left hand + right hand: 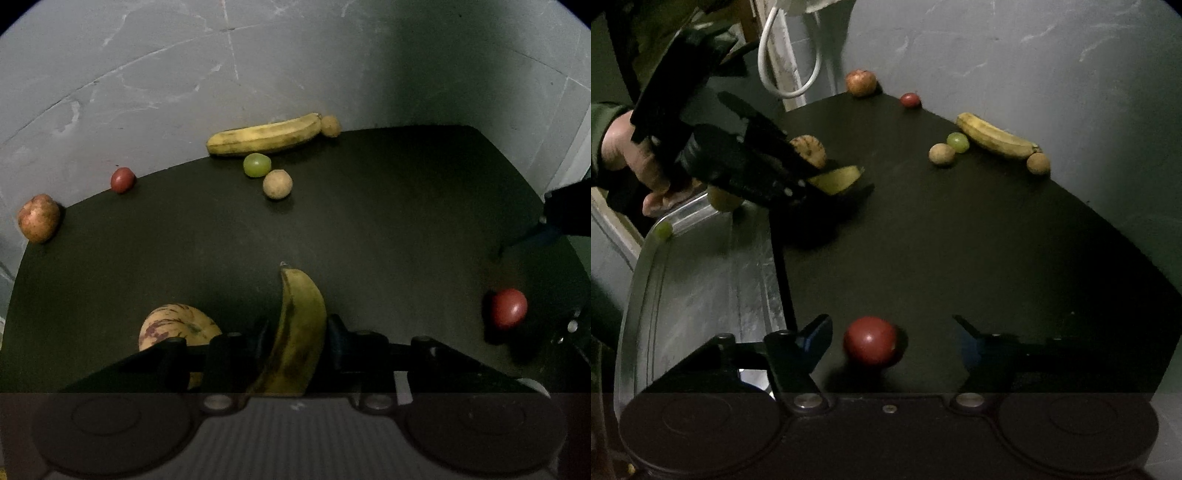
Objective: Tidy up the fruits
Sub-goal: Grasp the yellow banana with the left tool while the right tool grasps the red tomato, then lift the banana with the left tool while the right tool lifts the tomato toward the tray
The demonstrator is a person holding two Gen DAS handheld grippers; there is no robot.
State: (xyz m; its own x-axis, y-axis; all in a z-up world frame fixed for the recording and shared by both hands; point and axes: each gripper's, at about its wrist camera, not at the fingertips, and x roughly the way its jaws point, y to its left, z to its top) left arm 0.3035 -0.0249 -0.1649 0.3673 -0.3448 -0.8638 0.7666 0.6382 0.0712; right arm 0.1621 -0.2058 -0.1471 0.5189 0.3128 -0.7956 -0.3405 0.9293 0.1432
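Observation:
My left gripper (297, 328) is shut on a yellow-green banana (297, 332) and holds it just above the black table (369, 221); it also shows in the right wrist view (812, 181) with the banana (838, 179). My right gripper (892, 336) is open, with a red plum (870, 339) lying between its fingers on the table. Another banana (264, 134), a green grape (256, 164) and two brown round fruits (277, 184) lie at the far edge. A striped melon (177, 325) sits by the left gripper.
A metal tray (698, 280) stands left of the table with a green grape (663, 229) and a pale fruit (722, 199) in it. An apple (38, 218) and a small red fruit (122, 179) lie at the table's left edge. A grey wall is behind.

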